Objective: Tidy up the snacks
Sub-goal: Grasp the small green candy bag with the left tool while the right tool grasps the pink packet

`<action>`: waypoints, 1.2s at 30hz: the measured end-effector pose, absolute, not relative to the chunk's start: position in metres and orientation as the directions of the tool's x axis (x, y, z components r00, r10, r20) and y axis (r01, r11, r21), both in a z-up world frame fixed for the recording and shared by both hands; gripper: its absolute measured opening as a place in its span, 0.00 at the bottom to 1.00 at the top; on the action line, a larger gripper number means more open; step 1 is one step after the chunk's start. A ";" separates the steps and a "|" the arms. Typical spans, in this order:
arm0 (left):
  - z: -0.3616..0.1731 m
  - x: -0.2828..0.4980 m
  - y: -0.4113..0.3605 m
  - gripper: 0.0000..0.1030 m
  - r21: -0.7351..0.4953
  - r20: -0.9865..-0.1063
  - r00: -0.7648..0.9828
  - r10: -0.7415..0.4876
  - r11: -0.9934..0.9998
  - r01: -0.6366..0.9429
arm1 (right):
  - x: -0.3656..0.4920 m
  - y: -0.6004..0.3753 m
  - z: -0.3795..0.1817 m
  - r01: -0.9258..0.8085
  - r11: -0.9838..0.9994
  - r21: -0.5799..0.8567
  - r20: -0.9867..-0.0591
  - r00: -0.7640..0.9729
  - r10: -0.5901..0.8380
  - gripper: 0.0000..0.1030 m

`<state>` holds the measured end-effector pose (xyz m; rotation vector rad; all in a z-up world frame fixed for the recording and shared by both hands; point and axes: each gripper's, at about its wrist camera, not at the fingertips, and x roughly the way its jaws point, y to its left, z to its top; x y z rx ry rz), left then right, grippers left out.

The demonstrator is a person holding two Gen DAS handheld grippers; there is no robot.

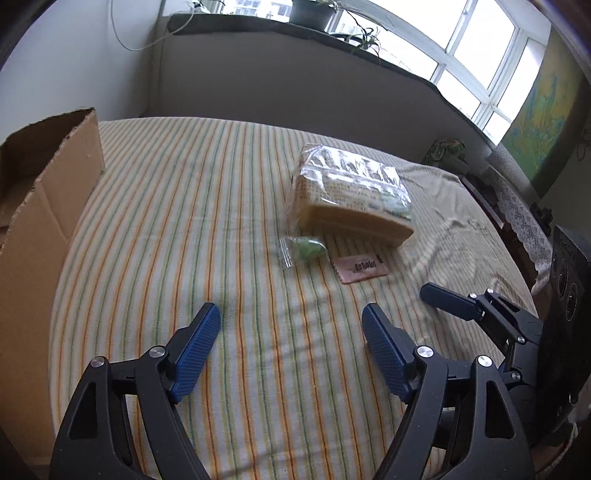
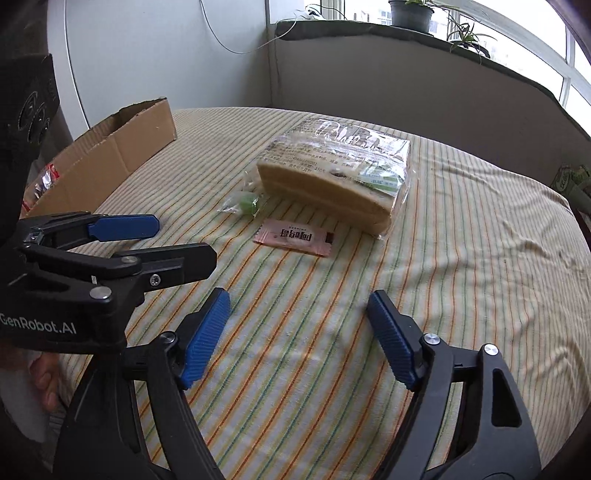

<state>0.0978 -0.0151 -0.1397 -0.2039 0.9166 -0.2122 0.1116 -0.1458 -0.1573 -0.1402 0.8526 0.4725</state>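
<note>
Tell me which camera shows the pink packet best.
The right wrist view: the pink packet lies whole, its print sharp. In the left wrist view the pink packet is smaller, more slanted, and its print blurrier.

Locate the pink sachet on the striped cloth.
In both wrist views the pink sachet lies flat mid-table, just in front of the bagged sponge cake, with the small green candy to its left.

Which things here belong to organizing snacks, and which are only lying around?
For the job:
- clear-wrapped tan wafer block
- small green candy in clear wrapper
- flat pink sachet
- open brown cardboard box

Just there:
- striped cloth
- potted plants on the sill
</note>
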 end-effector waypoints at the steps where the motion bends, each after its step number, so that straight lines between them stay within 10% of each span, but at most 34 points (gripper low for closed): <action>1: -0.139 0.098 -0.017 0.79 -0.253 -0.764 0.592 -0.258 0.963 0.093 | 0.113 -0.145 -0.157 -0.457 0.887 0.069 -0.756 0.556 0.346 0.79; 16: -0.142 0.150 -0.032 0.76 -0.188 -0.803 0.558 -0.210 0.977 0.097 | 0.160 -0.123 -0.154 -0.540 0.840 0.056 -0.798 0.482 0.363 0.81; 21: -0.142 0.157 -0.030 0.57 -0.185 -0.796 0.563 -0.222 0.975 0.122 | 0.165 -0.124 -0.154 -0.546 0.835 0.065 -0.790 0.483 0.377 0.70; 29: -0.143 0.163 -0.039 0.27 -0.194 -0.787 0.563 -0.252 0.968 0.162 | 0.163 -0.129 -0.152 -0.529 0.848 0.039 -0.783 0.511 0.354 0.25; 36: -0.142 0.157 -0.029 0.25 -0.249 -0.771 0.563 -0.298 0.954 0.164 | 0.158 -0.134 -0.151 -0.514 0.857 0.043 -0.776 0.523 0.353 0.24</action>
